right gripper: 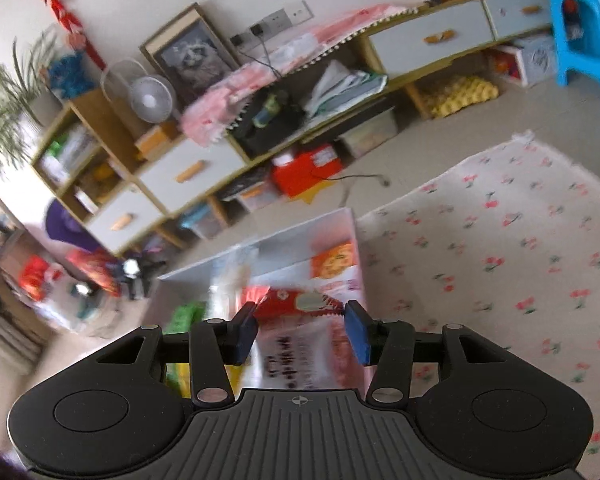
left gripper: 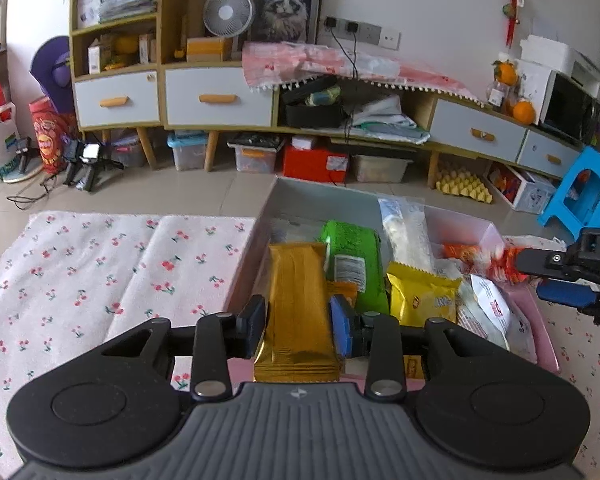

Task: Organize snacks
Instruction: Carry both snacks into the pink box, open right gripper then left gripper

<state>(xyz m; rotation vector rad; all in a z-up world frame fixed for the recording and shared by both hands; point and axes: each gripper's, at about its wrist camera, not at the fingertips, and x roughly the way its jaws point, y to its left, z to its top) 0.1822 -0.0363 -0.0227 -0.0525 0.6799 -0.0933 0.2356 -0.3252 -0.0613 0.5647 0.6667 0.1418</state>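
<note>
My left gripper (left gripper: 298, 322) is shut on a gold foil snack packet (left gripper: 298, 304) and holds it over the left part of a pink storage box (left gripper: 538, 320). The box holds a green packet (left gripper: 354, 264), a yellow packet (left gripper: 424, 300), a clear bag (left gripper: 404, 232) and a white packet (left gripper: 488, 312). My right gripper (right gripper: 302, 330) is shut on a red and white snack packet (right gripper: 300, 344) above the box's right side; the view is blurred. In the left wrist view the right gripper (left gripper: 540, 276) shows at the right edge with the red packet (left gripper: 500, 264).
The box stands on a white cloth with a cherry print (left gripper: 100, 280). Beyond it are a tiled floor, a low cabinet with drawers (left gripper: 216, 96), bins under it, and a blue plastic stool (left gripper: 584, 196) at the right.
</note>
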